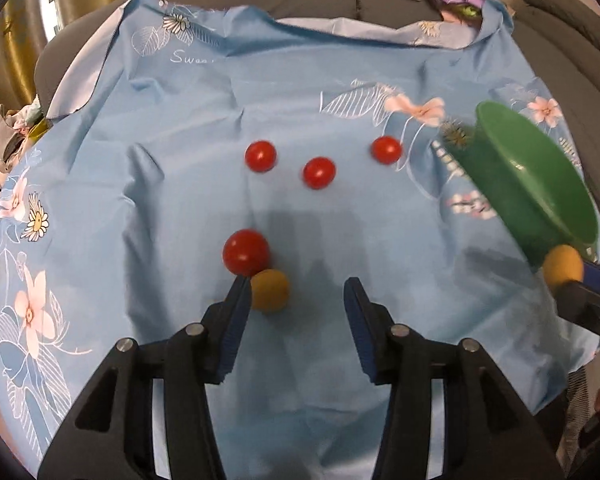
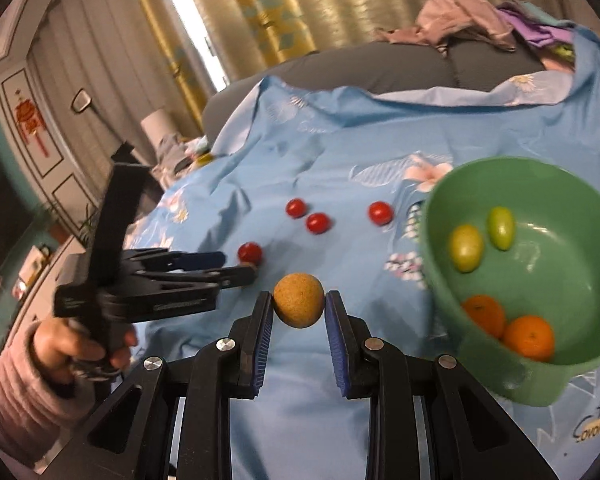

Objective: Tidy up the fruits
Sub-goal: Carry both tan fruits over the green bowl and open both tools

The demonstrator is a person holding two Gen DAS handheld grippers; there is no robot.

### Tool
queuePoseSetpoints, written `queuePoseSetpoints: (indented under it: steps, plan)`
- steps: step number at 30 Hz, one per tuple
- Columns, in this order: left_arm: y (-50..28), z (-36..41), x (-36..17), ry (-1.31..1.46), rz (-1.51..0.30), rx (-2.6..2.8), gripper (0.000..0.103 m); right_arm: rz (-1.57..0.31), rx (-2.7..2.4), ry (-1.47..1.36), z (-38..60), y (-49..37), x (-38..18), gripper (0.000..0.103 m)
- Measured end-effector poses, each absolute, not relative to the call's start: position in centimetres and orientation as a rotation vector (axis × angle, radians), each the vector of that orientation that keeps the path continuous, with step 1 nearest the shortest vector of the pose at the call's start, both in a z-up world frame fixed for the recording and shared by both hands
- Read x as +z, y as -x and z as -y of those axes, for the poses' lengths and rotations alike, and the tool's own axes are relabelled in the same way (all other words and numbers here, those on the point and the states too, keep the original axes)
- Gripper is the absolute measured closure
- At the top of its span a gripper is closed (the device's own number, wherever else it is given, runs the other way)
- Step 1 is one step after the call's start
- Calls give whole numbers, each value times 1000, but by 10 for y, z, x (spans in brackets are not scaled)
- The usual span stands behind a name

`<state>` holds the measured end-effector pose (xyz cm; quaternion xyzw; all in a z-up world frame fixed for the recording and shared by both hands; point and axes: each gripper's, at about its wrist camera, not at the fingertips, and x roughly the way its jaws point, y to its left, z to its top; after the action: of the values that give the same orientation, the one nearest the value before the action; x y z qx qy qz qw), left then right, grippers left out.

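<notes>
My left gripper stands open just above the blue flowered cloth. A yellow-brown ball lies on the cloth between its fingers, against the left one, and a red tomato sits just beyond. Three more red tomatoes lie farther back. My right gripper is shut on a tan ball held above the cloth, left of the green bowl. In the bowl are two green-yellow fruits and two oranges. The right wrist view shows the left gripper at the left, near a tomato.
A person's hand in a pink sleeve holds the left gripper. Grey sofa cushions with a heap of clothes rise behind the cloth. Curtains hang at the back. The cloth's near edge drops off at the right.
</notes>
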<state>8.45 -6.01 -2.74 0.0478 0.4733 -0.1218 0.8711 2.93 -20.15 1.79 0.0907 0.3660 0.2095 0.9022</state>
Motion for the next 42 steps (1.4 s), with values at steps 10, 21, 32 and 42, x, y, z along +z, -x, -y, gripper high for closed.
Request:
queuePoseSetpoints:
  steps: [10, 21, 32, 42]
  plan:
    - [-105, 48, -54, -78, -1021, -212, 78, -775, 407, -184, 206, -29, 16, 74]
    - [-81, 81, 3, -75, -916, -373, 78, -743, 356, -219, 223, -28, 20, 74]
    - [-75, 183, 54, -162, -796, -610, 78, -665, 199, -257, 280, -18, 38, 74]
    - [-83, 250, 36, -255, -829, -713, 78, -684, 54, -273, 321, -17, 28, 74]
